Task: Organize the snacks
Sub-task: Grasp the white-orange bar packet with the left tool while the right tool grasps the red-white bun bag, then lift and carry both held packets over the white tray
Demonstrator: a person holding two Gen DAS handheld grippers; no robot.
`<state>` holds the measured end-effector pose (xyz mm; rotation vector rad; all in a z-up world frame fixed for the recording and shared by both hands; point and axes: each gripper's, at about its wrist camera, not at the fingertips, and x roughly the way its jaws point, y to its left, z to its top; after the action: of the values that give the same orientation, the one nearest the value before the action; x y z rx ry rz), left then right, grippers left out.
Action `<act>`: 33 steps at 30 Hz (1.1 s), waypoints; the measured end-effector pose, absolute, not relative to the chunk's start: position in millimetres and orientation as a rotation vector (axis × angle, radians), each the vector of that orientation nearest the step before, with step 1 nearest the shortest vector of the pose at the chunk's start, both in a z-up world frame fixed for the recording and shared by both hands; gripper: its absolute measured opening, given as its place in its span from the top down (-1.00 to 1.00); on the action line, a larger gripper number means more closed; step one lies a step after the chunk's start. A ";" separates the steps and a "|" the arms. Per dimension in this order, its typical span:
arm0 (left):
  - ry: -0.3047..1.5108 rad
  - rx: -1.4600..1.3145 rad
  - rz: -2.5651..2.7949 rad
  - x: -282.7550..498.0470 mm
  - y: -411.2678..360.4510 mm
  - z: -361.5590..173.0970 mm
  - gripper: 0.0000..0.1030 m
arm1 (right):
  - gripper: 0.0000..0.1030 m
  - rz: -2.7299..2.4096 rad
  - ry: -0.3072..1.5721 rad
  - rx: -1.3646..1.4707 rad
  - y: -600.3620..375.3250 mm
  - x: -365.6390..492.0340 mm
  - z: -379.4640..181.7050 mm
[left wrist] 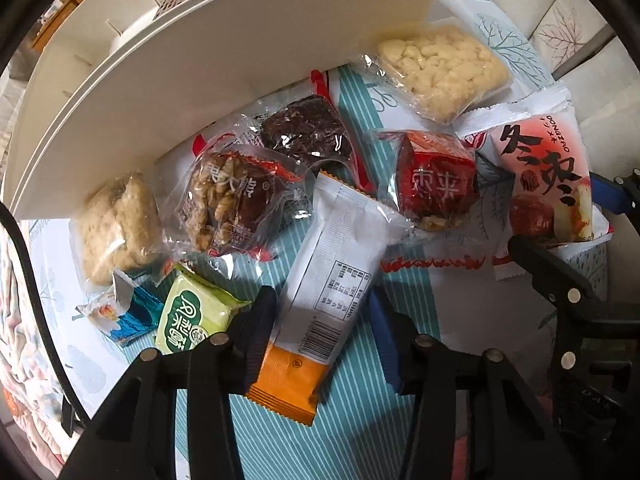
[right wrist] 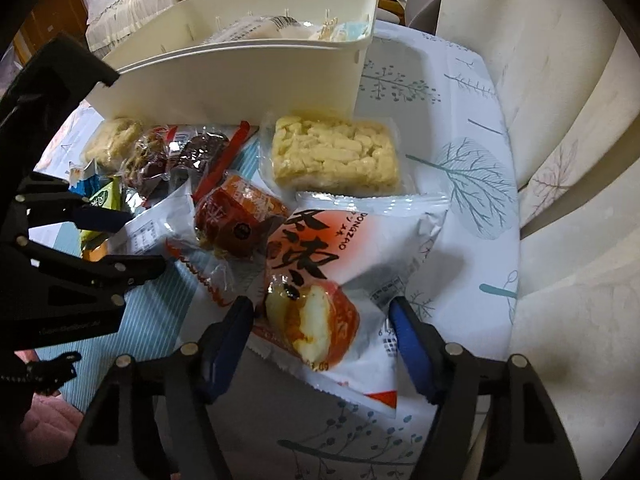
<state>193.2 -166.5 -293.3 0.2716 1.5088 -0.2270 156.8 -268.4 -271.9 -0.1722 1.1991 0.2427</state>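
Note:
Several wrapped snacks lie on the tablecloth in front of a cream plastic bin [left wrist: 224, 60] [right wrist: 248, 80]. My left gripper [left wrist: 320, 312] is open, its jaws on either side of a white and orange bar packet [left wrist: 320, 300]. My right gripper [right wrist: 320, 320] is open, its jaws on either side of a white and red jujube packet [right wrist: 340, 272], which also shows in the left wrist view [left wrist: 548, 184]. Between them lies a red walnut-date pack [left wrist: 436, 180] [right wrist: 240, 220]. A pale rice-crisp block [left wrist: 440, 68] [right wrist: 336, 156] lies near the bin.
By the bin lie a dark date cake [left wrist: 308, 132], a clear walnut pack [left wrist: 232, 200], a beige crisp block [left wrist: 116, 224], a green packet [left wrist: 192, 312] and a blue packet [left wrist: 132, 312]. The bin holds some snacks [right wrist: 280, 26]. A cushioned seat [right wrist: 560, 120] borders the table on the right.

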 end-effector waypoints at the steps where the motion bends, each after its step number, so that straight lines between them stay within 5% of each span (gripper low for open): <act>1: 1.512 0.266 -0.222 193.1 -166.7 -293.8 0.10 | -0.37 0.243 1.200 -0.170 -268.9 157.2 -272.2; 33: 1.688 -0.060 -0.222 99.0 -66.9 -277.8 0.35 | -0.24 0.197 1.286 0.084 -294.3 155.9 -242.7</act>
<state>99.0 -66.9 -277.8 -0.0599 1.6880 -0.2221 155.9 -294.3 -242.7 0.0836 1.2864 0.1974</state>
